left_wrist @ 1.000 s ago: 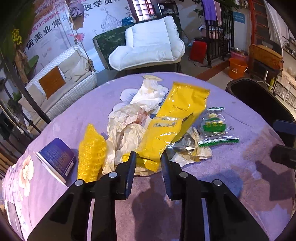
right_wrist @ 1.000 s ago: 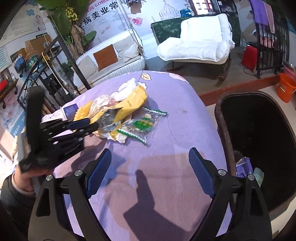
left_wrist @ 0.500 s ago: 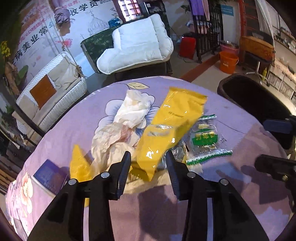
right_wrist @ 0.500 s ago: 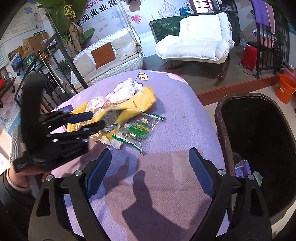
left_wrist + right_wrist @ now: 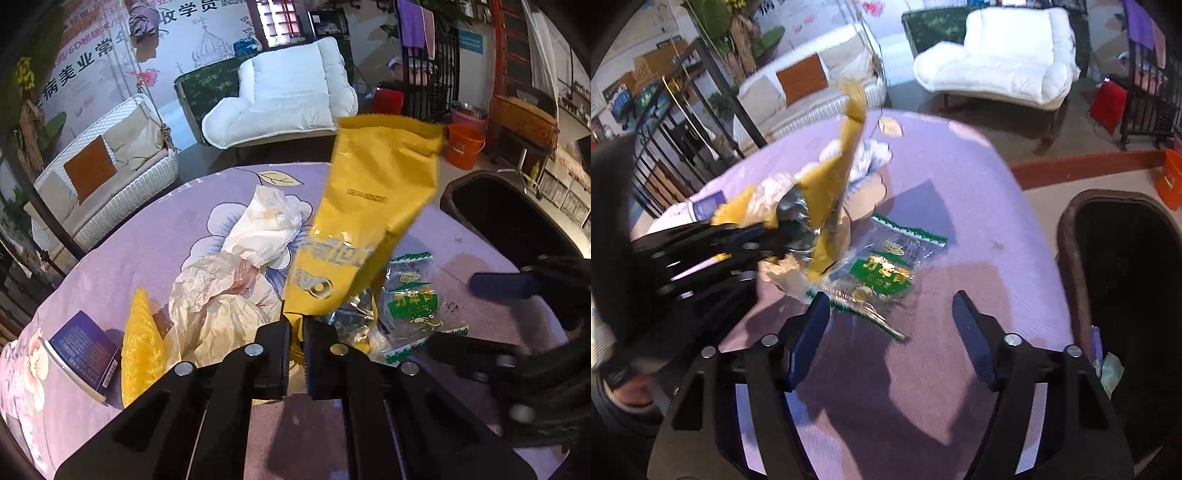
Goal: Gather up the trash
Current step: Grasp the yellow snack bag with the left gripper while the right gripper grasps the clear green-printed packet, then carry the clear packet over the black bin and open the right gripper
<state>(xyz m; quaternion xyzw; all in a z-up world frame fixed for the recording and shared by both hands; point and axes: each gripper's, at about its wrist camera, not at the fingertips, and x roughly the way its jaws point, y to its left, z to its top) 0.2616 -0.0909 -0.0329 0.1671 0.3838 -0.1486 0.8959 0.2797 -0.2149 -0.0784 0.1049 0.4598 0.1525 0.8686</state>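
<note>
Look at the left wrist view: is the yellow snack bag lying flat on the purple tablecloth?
No. The left gripper is shut on the bottom edge of the yellow snack bag, which stands raised above the tablecloth.

Left wrist view is aimed steeply down along its fingers, close over the table. Right wrist view is pitched likewise, from the bin side, slightly farther back. The wrapper pile, white armchair and bin are shared.
</note>
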